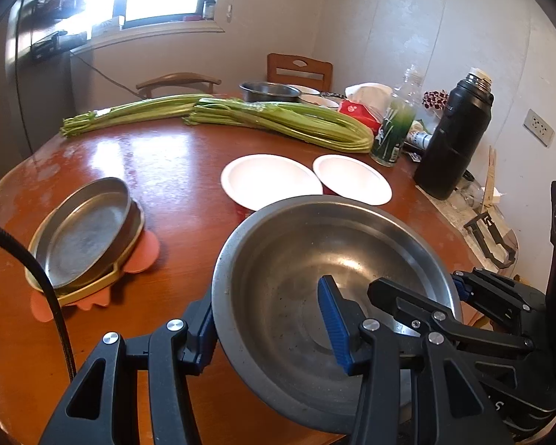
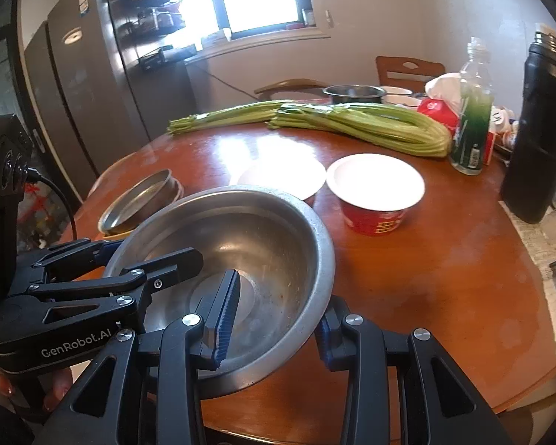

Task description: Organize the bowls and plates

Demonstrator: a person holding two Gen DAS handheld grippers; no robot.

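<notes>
Your left gripper (image 1: 274,330) clamps the steel bowl (image 1: 296,259) at its seven o'clock rim. Your right gripper (image 2: 274,322) grips its four o'clock rim above the table (image 2: 444,259).

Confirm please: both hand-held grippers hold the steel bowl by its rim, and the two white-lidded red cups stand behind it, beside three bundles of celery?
Not quite: there are two bundles of celery, not three, as the right wrist view shows. The rest stands.

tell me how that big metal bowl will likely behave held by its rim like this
The metal bowl looks thin and stiff, so it should keep its shape and is probably light for its size. Its smooth, shiny rim may be slippery. The left tongs and right tongs each pinch opposite rim edges, so it could tilt if one hand rises faster.
</notes>
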